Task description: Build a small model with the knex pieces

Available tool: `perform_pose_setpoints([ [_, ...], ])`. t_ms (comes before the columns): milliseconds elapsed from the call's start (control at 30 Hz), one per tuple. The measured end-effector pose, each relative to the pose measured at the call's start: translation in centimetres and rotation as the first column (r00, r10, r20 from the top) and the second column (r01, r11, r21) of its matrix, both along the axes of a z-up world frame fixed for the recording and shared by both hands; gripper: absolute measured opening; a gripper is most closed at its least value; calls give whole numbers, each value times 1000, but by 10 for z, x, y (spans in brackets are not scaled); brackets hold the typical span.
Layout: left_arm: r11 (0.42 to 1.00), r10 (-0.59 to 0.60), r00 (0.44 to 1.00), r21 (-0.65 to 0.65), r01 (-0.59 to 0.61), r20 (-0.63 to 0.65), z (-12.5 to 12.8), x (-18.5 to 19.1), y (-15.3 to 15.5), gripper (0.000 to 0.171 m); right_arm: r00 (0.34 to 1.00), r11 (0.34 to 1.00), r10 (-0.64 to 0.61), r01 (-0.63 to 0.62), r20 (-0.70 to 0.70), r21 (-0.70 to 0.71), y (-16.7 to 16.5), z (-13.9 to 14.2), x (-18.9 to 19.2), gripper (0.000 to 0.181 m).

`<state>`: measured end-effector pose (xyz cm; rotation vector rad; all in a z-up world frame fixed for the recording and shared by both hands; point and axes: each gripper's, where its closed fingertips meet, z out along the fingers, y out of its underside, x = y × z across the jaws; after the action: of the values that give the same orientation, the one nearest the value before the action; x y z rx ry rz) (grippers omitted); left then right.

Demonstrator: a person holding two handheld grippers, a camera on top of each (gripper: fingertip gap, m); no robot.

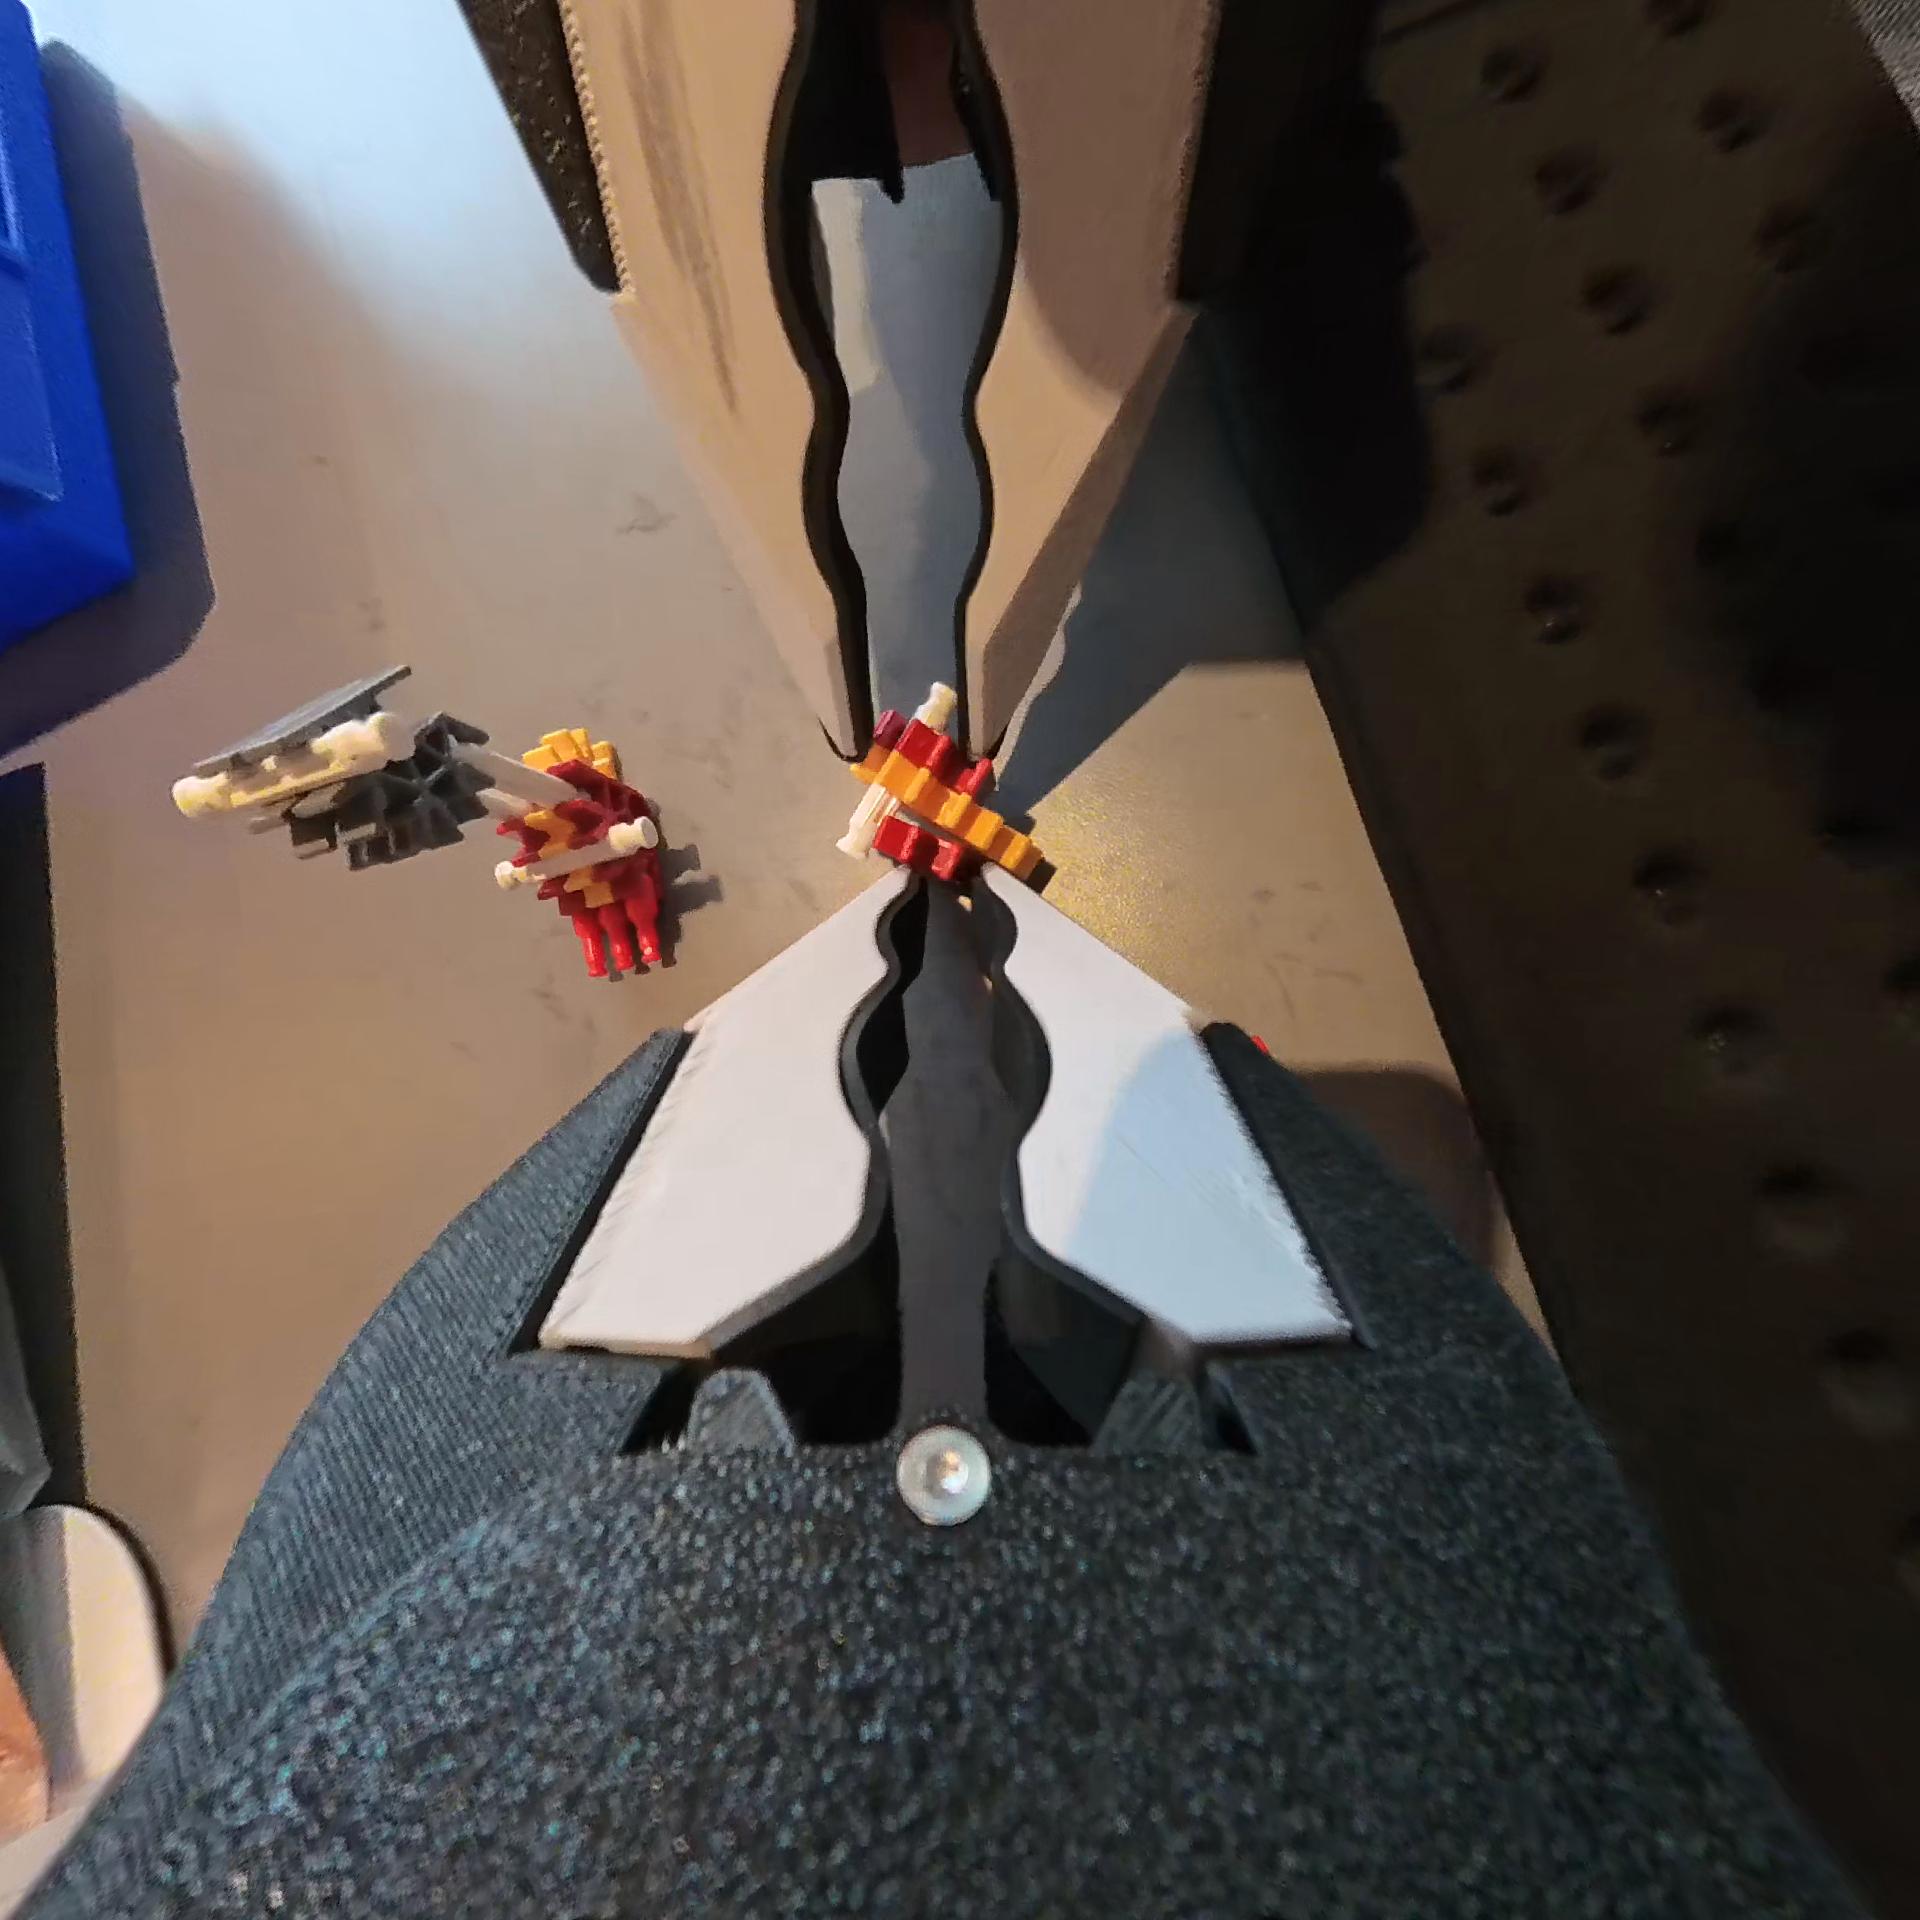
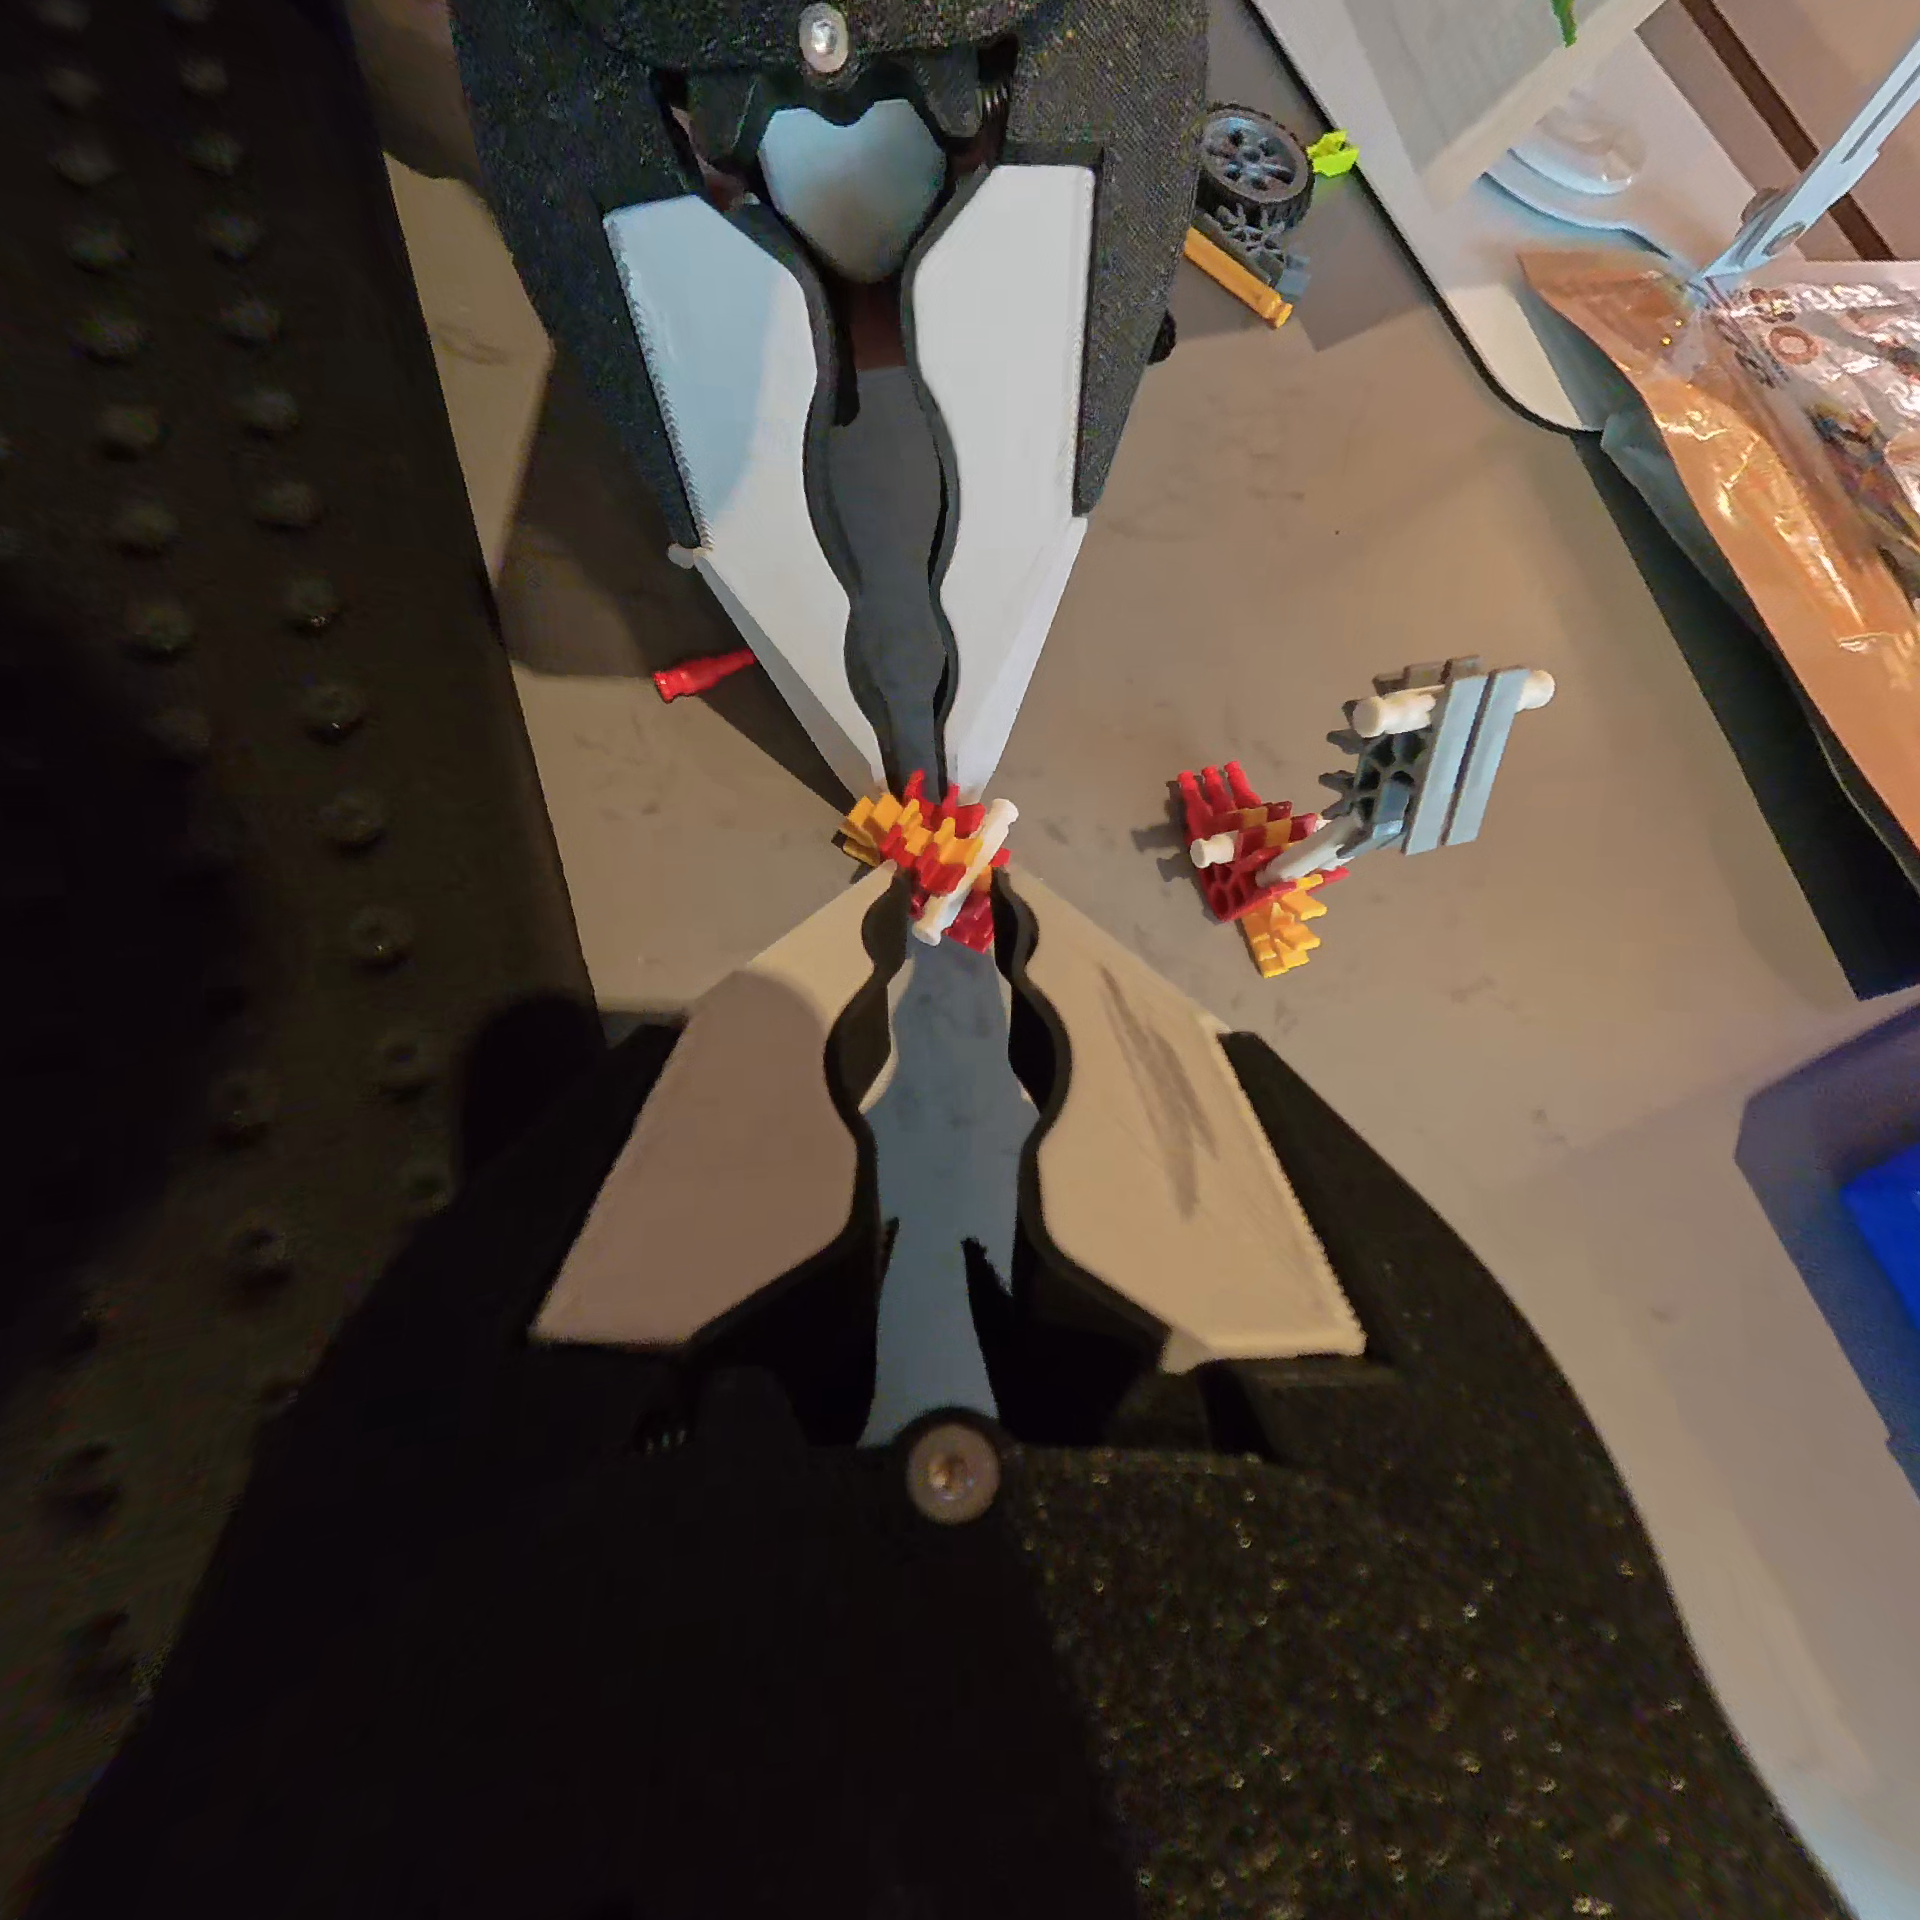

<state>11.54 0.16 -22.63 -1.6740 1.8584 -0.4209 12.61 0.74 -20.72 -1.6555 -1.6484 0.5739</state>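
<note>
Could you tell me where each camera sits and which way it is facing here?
Left wrist view: sits on the left gripper, looking along its fingers down at the table; the right gripper comes from opposite.
Right wrist view: sits on the right gripper, facing the left gripper.
Shared: both grippers pinch the red-and-orange cluster; the grey-and-red assembly lies beside.

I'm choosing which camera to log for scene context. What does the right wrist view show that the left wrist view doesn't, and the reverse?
Only the right wrist view shows a loose red rod, a grey wheel and a clear bag of parts. The left wrist view adds nothing of its own. Both show the left gripper and right gripper pinching one red-and-orange cluster, the grey-and-red assembly on the table, and a blue bin.
</note>
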Motion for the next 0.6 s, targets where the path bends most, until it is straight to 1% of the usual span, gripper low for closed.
perform_pose_setpoints([
  [200,996,-41,999,75,43,-25,0,1,-1,5,1000,1000,1,-1,-9,0,0,0,2,15],
  [367,996,-38,999,77,39,-15,0,2,0,6,1000,1000,-11,11,-18,6,2,-1,3,13],
  [600,997,-35,999,65,36,-8,0,3,0,6,1000,1000,27,-27,1,-2,0,-2,2,12],
])
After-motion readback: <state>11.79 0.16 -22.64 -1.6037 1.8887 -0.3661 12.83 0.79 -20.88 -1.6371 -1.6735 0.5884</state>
